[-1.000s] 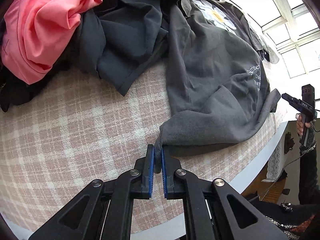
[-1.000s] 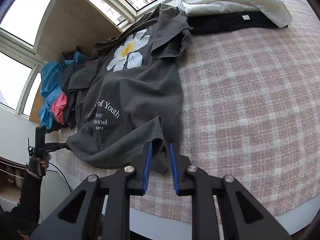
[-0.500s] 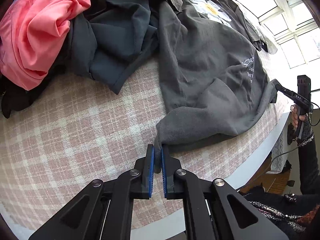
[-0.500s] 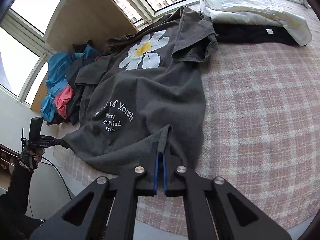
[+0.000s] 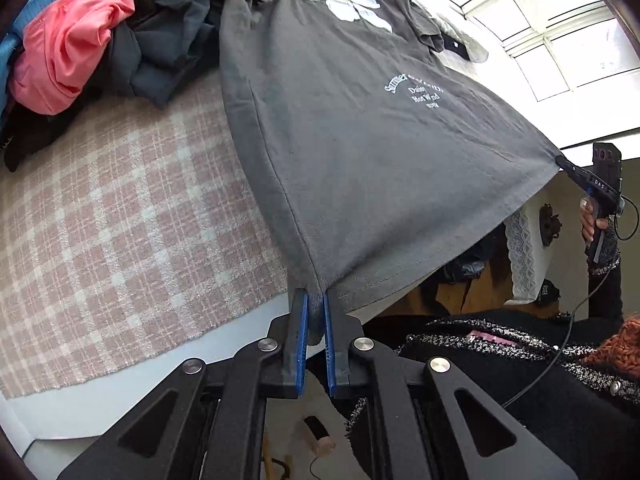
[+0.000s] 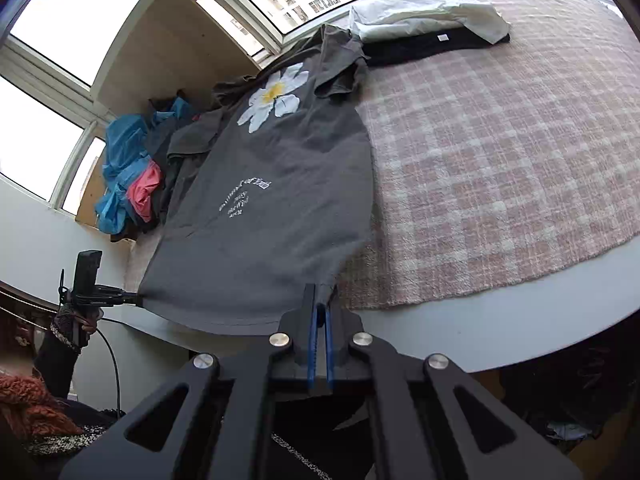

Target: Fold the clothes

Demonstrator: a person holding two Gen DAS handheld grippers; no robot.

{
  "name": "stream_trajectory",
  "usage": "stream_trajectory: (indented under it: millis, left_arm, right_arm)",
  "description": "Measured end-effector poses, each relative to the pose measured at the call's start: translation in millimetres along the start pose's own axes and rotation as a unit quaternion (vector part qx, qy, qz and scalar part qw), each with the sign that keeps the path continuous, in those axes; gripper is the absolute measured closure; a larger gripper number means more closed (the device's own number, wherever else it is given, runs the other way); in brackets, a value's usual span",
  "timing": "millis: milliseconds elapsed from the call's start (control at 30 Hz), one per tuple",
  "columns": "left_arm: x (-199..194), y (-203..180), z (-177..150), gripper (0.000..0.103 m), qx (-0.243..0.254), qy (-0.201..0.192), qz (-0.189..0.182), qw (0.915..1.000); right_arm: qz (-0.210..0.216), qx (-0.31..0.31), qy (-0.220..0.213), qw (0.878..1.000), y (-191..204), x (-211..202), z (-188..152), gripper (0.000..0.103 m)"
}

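Tension runs along the hem of the dark grey cotton T-shirt with a white daisy print (image 5: 360, 128), which hangs stretched between the two grippers at the near edge of the counter, its collar end resting on the pink-and-white checked woven cloth (image 5: 120, 208). The left gripper (image 5: 315, 320) has its blue-padded fingers clenched on one hem corner; the right gripper (image 6: 319, 320) pinches the other corner in the same way. The shirt's upper part overlaps the heap of crumpled pink, blue and dark garments (image 5: 72, 48) by the window. A folded white garment on a black one (image 6: 432, 20) lies at the far side.

By my reading the step in hand is spreading the shirt flat. Next it likely needs drawing clear of the heap onto the bare checked cloth and laying down with the hem taut, both grips kept firm until the fabric rests.
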State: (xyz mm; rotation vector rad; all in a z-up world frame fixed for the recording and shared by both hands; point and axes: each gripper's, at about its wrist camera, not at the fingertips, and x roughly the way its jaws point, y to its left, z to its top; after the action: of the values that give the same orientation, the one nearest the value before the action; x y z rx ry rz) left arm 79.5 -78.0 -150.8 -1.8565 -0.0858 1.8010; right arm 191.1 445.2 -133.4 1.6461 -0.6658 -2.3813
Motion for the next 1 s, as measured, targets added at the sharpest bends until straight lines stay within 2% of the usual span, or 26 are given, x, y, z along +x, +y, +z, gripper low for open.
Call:
stream_trajectory:
  millis: [67,133,200,333,467,667,733,833,967,1000]
  left_arm:
    - [31.1,13.4,1.0,0.092,-0.015,0.026,-0.001,0.9995]
    - [52.4,22.0,-2.6,0.089,-0.018,0.050,0.027,0.9982]
    - [47.2,23.2,-5.8,0.089,-0.019,0.039,0.035,0.9985]
    - [36.9,25.6,-12.3,0.081,-0.021,0.017,0.051,0.9983]
    - [27.0,27.5,-18.6,0.081,-0.023,-0.005,0.068,0.9974]
    - [53.1,-16.8,-13.0,0.080,0.029,0.008,0.108,0.9937]
    - [61.7,-19.7,-10.8,0.081,0.040,0.018,0.142,0.9889]
    - [65.9,-18.3,-10.8,0.092,0.048,0.024,0.167,0.9846]
    - [56.3,-16.2,-13.7,0.096,0.057,0.019,0.147,0.9873]
    - [50.0,-14.0,-14.8,0.096,0.049,0.013,0.127,0.9906]
  right_arm:
    - [-0.033,0.001,0.030,0.999,-15.7,30.5,-7.0,0.100]
    - [-0.049,0.002,0.044,0.998,-23.5,46.0,-10.1,0.100]
    - [-0.051,0.002,0.047,0.998,-25.6,49.6,-9.4,0.100]
    - [-0.055,-0.009,0.044,0.997,-19.9,47.5,-4.0,0.100]
    - [-0.056,-0.026,0.046,0.997,-7.8,47.4,-0.4,0.100]
    - [-0.048,-0.044,0.042,0.997,7.2,48.0,1.9,0.099]
    - [-0.044,-0.043,0.040,0.997,5.9,47.0,0.9,0.099]
    - [-0.039,-0.042,0.040,0.998,4.9,47.7,-2.8,0.099]
    - [-0.034,-0.043,0.041,0.998,5.7,49.0,-9.3,0.096]
    - [-0.032,-0.043,0.040,0.998,6.0,48.3,-11.2,0.091]
